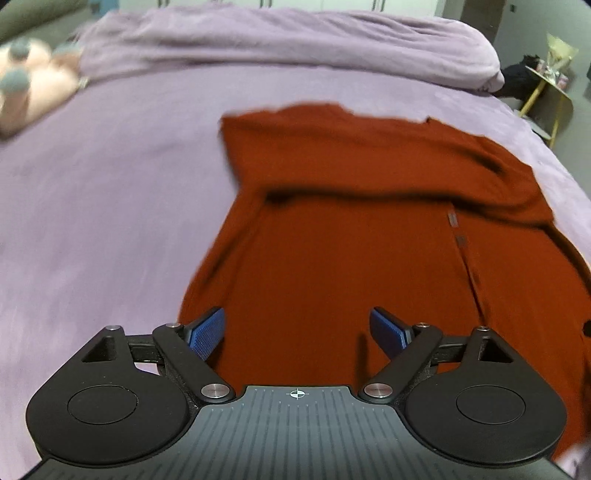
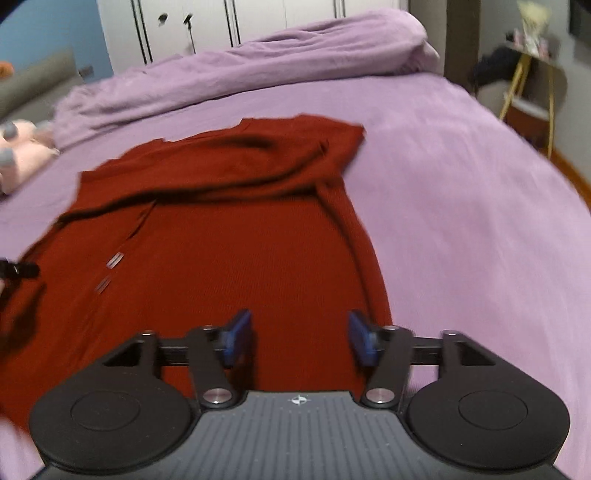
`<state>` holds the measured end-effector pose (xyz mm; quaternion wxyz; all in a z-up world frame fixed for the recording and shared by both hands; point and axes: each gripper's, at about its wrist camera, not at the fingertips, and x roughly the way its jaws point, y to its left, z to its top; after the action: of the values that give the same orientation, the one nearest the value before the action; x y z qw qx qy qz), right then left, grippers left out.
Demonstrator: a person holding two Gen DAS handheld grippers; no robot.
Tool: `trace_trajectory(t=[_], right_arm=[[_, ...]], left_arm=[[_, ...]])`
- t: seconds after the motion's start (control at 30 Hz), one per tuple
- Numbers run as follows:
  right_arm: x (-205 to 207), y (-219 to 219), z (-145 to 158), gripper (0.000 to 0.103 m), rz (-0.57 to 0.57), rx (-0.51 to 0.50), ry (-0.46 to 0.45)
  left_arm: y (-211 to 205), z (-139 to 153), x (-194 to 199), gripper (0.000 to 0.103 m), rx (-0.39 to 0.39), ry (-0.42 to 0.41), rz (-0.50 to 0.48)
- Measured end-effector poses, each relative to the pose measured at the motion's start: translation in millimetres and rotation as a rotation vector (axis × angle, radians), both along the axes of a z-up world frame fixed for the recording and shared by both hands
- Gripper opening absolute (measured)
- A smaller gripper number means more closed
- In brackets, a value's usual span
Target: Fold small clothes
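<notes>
A rust-red knitted garment point(image 1: 351, 251) lies flat on the purple bed sheet point(image 1: 110, 206), with its sleeves folded across the far part. It also shows in the right wrist view point(image 2: 229, 258). My left gripper point(image 1: 297, 334) is open and empty, above the garment's near left edge. My right gripper point(image 2: 300, 338) is open and empty, above the garment's near right edge. The left gripper's tip point(image 2: 16, 269) shows at the left edge of the right wrist view.
A bunched purple duvet point(image 1: 295, 40) lies along the far side of the bed. A pink plush toy point(image 1: 26, 85) sits at the far left. A yellow-legged side table point(image 2: 532, 74) stands beyond the bed at the right, white wardrobe doors point(image 2: 221, 26) behind.
</notes>
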<state>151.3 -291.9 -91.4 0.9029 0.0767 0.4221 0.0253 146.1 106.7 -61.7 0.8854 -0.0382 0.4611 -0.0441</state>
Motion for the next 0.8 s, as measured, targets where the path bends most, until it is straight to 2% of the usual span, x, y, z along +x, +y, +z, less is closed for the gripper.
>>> trace_trajectory(t=[0.1, 0.17, 0.23, 0.37, 0.47, 0.57, 0.63, 0.77, 0.8], right_arm=[[-44, -12, 3, 0.062, -0.022, 0.057, 0.025], [-57, -11, 7, 0.062, 0.0, 0.069, 0.03], [-59, -6, 8, 0.061, 0.018, 0.034, 0.042], [-62, -10, 14, 0.06, -0.031, 0.021, 0.066], [-65, -19, 9, 0.055, -0.058, 0.069, 0.109], [-71, -24, 4, 0.05, -0.064, 0.106, 0.137], [-70, -27, 3, 0.047, -0.067, 0.136, 0.142], [-65, -37, -1, 0.033, -0.09, 0.199, 0.164], [-65, -39, -2, 0.029, -0.091, 0.211, 0.17]], left_arm=[[17, -1, -47, 0.09, -0.012, 0.036, 0.043], [26, -2, -70, 0.089, -0.021, 0.059, 0.058], [32, -4, -86, 0.087, -0.034, 0.088, 0.084], [45, -2, -104, 0.084, -0.035, 0.075, 0.132], [56, -2, -110, 0.078, -0.109, 0.093, 0.147], [58, -9, -106, 0.073, -0.214, 0.144, 0.111], [60, -17, -102, 0.062, -0.262, 0.175, 0.114], [71, -27, -97, 0.052, -0.348, 0.202, 0.157], [72, -27, -95, 0.042, -0.354, 0.207, 0.152]])
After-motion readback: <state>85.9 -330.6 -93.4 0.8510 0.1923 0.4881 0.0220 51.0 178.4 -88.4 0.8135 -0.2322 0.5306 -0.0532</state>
